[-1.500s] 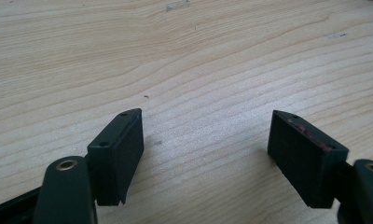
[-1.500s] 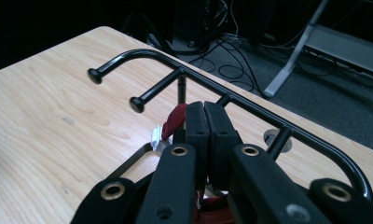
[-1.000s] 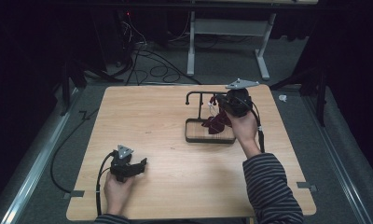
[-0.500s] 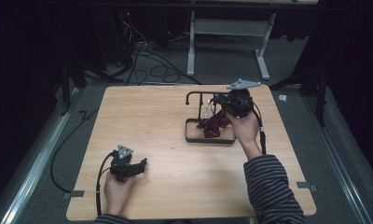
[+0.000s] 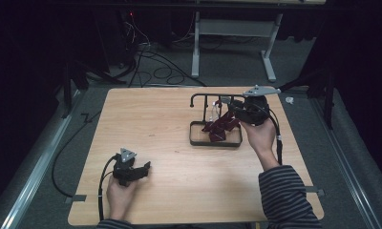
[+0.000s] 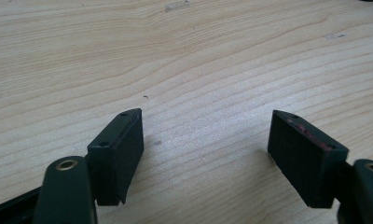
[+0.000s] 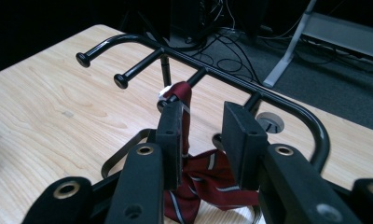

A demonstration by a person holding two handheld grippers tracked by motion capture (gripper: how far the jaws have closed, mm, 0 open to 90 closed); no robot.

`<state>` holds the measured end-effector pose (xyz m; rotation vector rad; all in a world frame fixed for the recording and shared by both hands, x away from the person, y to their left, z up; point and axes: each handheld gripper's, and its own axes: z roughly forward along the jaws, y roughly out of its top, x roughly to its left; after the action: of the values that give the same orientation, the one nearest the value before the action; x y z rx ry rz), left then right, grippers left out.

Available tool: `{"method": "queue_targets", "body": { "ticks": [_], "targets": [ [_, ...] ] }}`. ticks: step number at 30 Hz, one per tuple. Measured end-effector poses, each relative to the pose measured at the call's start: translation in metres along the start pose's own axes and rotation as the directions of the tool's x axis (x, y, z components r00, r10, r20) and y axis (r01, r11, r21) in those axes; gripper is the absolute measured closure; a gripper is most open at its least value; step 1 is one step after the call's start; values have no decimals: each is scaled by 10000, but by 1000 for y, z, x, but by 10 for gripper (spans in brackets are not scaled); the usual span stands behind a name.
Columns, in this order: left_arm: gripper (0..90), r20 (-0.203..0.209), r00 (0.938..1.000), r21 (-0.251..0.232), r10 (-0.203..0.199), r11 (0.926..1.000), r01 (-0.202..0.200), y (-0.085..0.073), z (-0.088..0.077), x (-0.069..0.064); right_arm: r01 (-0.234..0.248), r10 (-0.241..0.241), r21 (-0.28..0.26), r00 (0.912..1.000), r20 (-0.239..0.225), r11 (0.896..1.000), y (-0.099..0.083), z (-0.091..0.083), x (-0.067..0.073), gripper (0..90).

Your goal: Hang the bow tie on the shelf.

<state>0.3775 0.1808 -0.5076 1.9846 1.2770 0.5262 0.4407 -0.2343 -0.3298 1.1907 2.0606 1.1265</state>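
We judged the step to be hanging the maroon striped tie (image 7: 187,100) on the black peg rack (image 5: 204,97) at the table's (image 5: 146,114) far right. Our right gripper (image 7: 201,140) stood parted beside the tie, gripping nothing. Our left gripper (image 6: 208,154) rested open, near left. Next, pull clear without snagging.

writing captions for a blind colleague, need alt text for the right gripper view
A dark red striped tie hangs over a peg of a black metal rack, its lower part heaped in the rack's tray. The right gripper, jaws apart, sits just in front of it, above a wooden table.
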Motion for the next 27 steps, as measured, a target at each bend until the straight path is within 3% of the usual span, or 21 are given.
{"method": "queue_targets", "body": {
  "ticks": [12,27],
  "targets": [
    [275,-24,10000,10,17,10000,-17,0,0,0,-714,693,-532,9968,-400,9960,-17,-21,-9,651],
    [273,-44,10000,25,53,10000,-53,0,0,-1,-744,721,-581,9966,-398,9955,-36,-44,-13,641]
  ]
}}
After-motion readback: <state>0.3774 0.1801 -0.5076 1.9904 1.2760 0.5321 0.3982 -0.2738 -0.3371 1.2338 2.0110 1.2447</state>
